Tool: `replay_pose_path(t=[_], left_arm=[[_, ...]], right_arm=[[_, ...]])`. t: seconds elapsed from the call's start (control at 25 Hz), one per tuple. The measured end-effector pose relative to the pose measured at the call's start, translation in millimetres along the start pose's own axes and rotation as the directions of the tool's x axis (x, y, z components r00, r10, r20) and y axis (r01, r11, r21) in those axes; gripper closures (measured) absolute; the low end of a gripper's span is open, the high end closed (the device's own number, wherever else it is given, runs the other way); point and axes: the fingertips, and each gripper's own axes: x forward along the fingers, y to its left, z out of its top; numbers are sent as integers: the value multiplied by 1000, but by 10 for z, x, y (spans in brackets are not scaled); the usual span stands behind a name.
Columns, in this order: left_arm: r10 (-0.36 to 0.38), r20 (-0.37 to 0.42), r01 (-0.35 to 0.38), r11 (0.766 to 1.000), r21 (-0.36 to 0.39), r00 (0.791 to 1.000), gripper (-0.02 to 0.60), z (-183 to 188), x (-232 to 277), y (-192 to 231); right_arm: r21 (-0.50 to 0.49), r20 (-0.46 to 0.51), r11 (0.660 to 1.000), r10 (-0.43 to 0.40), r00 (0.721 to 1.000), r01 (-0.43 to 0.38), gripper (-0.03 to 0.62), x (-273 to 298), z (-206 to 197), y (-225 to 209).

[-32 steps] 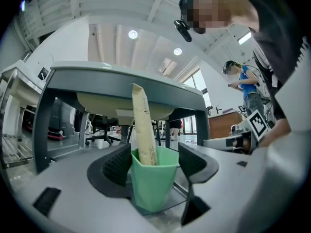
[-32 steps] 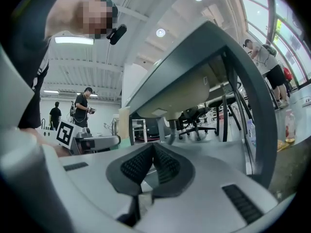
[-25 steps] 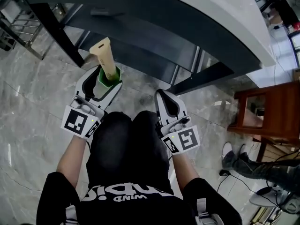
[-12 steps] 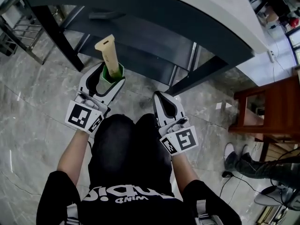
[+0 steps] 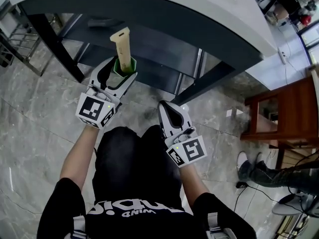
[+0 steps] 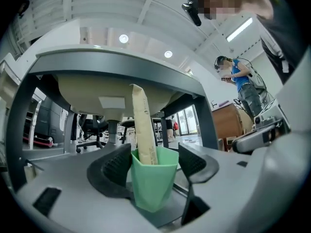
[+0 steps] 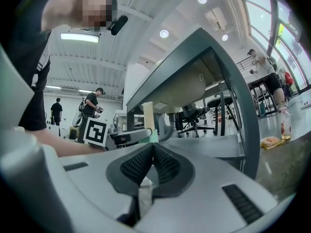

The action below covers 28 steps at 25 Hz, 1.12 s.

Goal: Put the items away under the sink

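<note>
A green cup (image 5: 125,66) with a tall beige tube (image 5: 122,43) standing in it is held in my left gripper (image 5: 122,71), which is shut on the cup's sides. In the head view the cup hangs at the front edge of the dark grey shelf (image 5: 154,51) under the white sink counter (image 5: 209,6). In the left gripper view the cup (image 6: 154,181) sits between the black pads, the tube (image 6: 145,125) leaning slightly, with the basin's underside (image 6: 92,89) above. My right gripper (image 5: 168,112) is shut with nothing in it, low over the person's knee; its jaws (image 7: 153,160) meet.
Black frame legs (image 5: 56,40) and a slanted brace (image 5: 207,83) flank the shelf opening. A metal rack (image 5: 15,34) stands far left. At right is a wooden cabinet (image 5: 284,113) and another person's shoes (image 5: 249,166). The floor is grey marble.
My left gripper has carried the cup and tube forward and slightly right, toward the shelf under the sink. The right gripper has drifted a little forward, still shut.
</note>
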Motion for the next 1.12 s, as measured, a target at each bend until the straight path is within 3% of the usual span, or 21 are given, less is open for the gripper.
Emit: replay_pose_path(t=[0.6, 1.12], left_arm=[[36, 62, -34, 999, -41, 997, 259, -61, 763, 380], [37, 44, -35, 998, -43, 998, 259, -128, 1133, 423]], right_arm=[[7, -1, 1000, -21, 1000, 21, 576, 157, -20, 1], [13, -18, 999, -40, 999, 40, 576, 196, -80, -60]])
